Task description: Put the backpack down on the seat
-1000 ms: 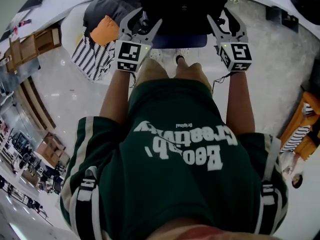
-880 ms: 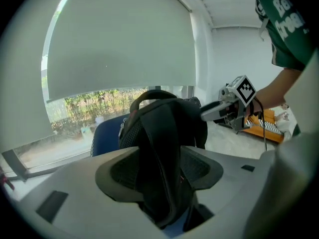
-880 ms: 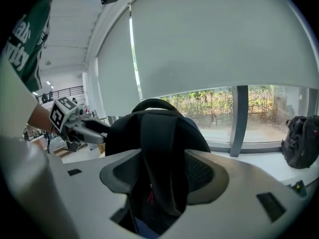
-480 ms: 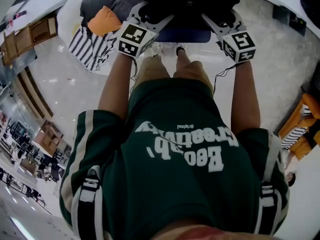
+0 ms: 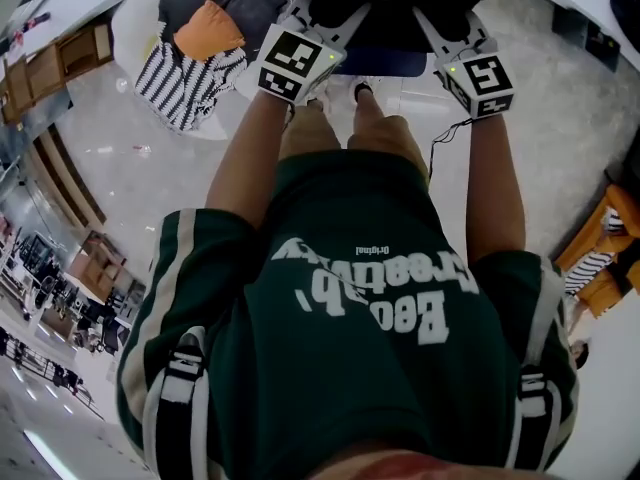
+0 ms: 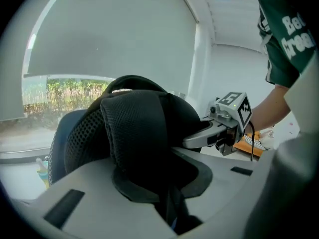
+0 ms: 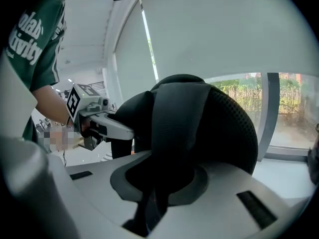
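Observation:
A black backpack (image 5: 385,3) rests over a blue seat (image 5: 385,64) at the top of the head view. My left gripper (image 5: 335,16) reaches into its left side and my right gripper (image 5: 442,23) into its right side. In the left gripper view the jaws (image 6: 164,183) have just been closing and now pinch a black mesh shoulder strap (image 6: 132,133); the blue seat back (image 6: 59,143) shows behind. In the right gripper view the jaws (image 7: 159,183) have likewise just closed on the other padded strap (image 7: 174,123). Each gripper sees the other across the bag.
A pile of striped (image 5: 185,93), orange (image 5: 212,30) and grey cloth lies on a white surface left of the seat. Wooden shelving (image 5: 60,73) stands at far left. The person's shoes (image 5: 345,90) are just before the seat. A window lies behind it.
Both grippers have moved forward and down onto the backpack. Their jaws, open wide around the bag before, have closed on its straps.

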A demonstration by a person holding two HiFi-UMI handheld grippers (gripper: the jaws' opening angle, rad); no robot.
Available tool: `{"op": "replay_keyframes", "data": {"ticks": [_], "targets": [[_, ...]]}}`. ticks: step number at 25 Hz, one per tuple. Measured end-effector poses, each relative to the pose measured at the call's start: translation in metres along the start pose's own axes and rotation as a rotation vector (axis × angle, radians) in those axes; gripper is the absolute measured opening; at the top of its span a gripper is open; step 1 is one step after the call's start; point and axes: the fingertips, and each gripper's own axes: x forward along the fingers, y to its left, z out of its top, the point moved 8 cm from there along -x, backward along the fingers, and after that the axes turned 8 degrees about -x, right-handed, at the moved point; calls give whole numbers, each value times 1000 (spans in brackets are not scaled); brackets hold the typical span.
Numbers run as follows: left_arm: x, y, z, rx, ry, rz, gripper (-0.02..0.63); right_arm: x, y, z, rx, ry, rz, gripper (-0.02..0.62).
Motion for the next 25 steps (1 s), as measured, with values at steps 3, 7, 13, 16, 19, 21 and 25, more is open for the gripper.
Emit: {"op": "replay_keyframes", "data": {"ticks": [3, 7, 13, 16, 19, 21, 25], "targets": [[-10, -7, 11, 63, -28, 3, 78, -8, 10, 15, 10, -56, -22, 70], [-30, -20, 31, 126, -53, 0, 78, -22, 30, 51, -4, -122, -38, 70], [-69, -43, 49, 132, -82, 24, 78, -55, 56, 105, -8, -210, -43, 71], [-85, -55, 57, 120, -113, 30, 78, -70, 64, 122, 3, -246, -48, 71], [-103, -62, 66, 112, -151, 33, 78, -77, 75, 137, -18, -287, -45, 71], [-115, -64, 77, 105, -185, 12, 78, -83, 81, 150, -17, -315, -54, 71], [-141, -75, 106, 88, -223, -31, 78, -103, 91, 181, -22, -343, -72, 71]]}}
